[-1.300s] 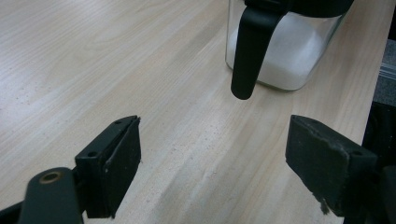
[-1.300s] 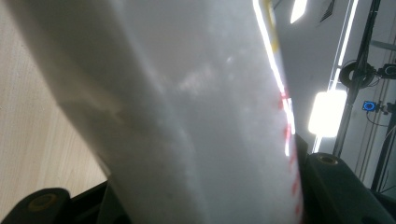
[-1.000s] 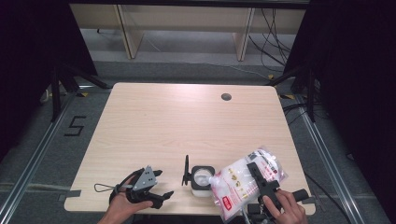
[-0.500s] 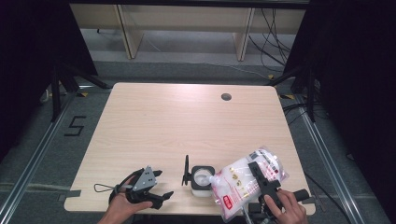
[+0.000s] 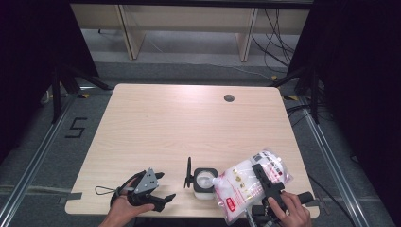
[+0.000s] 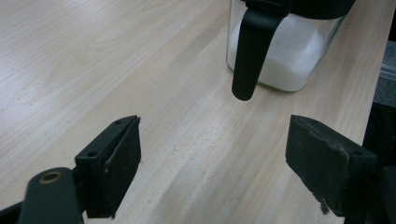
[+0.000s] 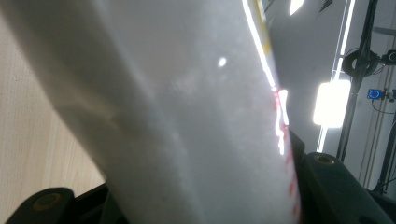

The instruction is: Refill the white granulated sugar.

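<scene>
Nothing has shifted much since a second ago: both hands sit where they were at the near edge, and the pouch keeps the same tilt over the jar.

Biggest of all, the counter (image 5: 189,123) of pale wood lies mostly bare beyond both sets of jaws, with a small round hole (image 5: 229,98) near its far edge, well apart from either hand.

Next, the pouch (image 5: 248,184), white with red print, is clamped between the jaws of the right gripper (image 5: 265,183); one black jaw lies across its printed face in the high view. In the right gripper view the pouch's pale side (image 7: 187,121) fills the space between the jaws, pressed on both flanks. Its spouted corner points away from those jaws, down toward the jar's open mouth, seemingly touching the rim, though the high view is too small to be sure.

Then the jar (image 5: 205,183), a square clear one with a black rim and white grains inside, stands between the two grippers, just beside the pouch's spout. Its black lid (image 5: 188,172) stands swung up on the side facing the left jaws.

Last, the left gripper (image 5: 161,191) rests low on the counter, jaws spread wide and holding nothing. In the left gripper view the jar (image 6: 285,56) stands ahead of the jaws, its lid's black tab (image 6: 252,51) hanging down in front of the glass.
</scene>
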